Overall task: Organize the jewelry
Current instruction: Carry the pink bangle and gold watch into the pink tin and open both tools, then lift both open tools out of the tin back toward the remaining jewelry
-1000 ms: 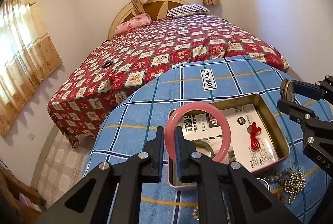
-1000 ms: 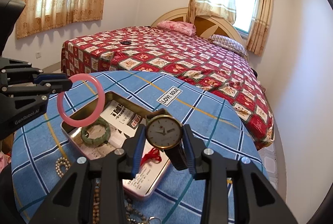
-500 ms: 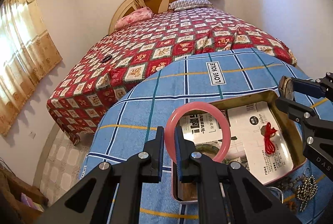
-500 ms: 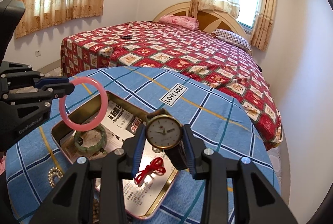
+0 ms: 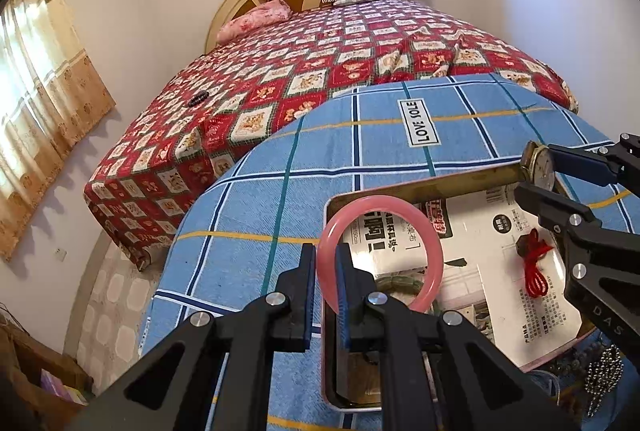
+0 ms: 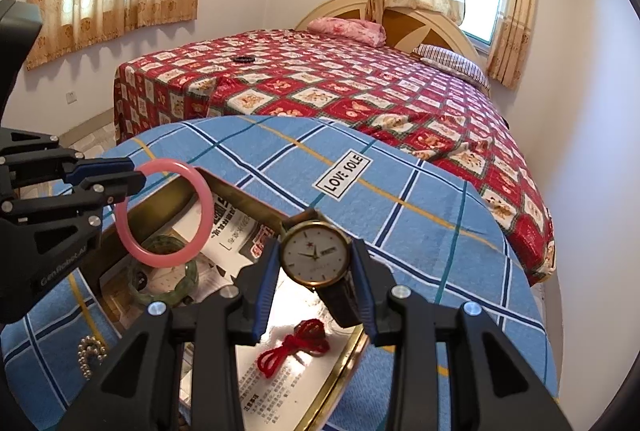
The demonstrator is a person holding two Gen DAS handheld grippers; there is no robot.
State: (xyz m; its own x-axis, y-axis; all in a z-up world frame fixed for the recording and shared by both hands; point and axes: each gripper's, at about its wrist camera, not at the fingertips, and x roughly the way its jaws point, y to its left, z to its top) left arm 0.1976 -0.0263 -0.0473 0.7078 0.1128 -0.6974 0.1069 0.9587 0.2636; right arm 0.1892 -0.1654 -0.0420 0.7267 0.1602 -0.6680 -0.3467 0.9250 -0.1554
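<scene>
Beyond the blue-checked surface (image 6: 420, 215), a bed (image 6: 360, 91); left gripper (image 5: 325, 297) fingers clamp a pink bangle (image 5: 400, 207), right gripper (image 6: 316, 297) fingers clamp a watch (image 6: 314, 257) above the tin (image 6: 340, 371).

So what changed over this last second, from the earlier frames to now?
Both grippers sank toward the open metal tin: it now looms larger under the left gripper with its pink ring bangle and the right gripper with its gold-cased wristwatch. Nothing was picked up or released. The green bangle and red knotted cord lie in the tin as before.
</scene>
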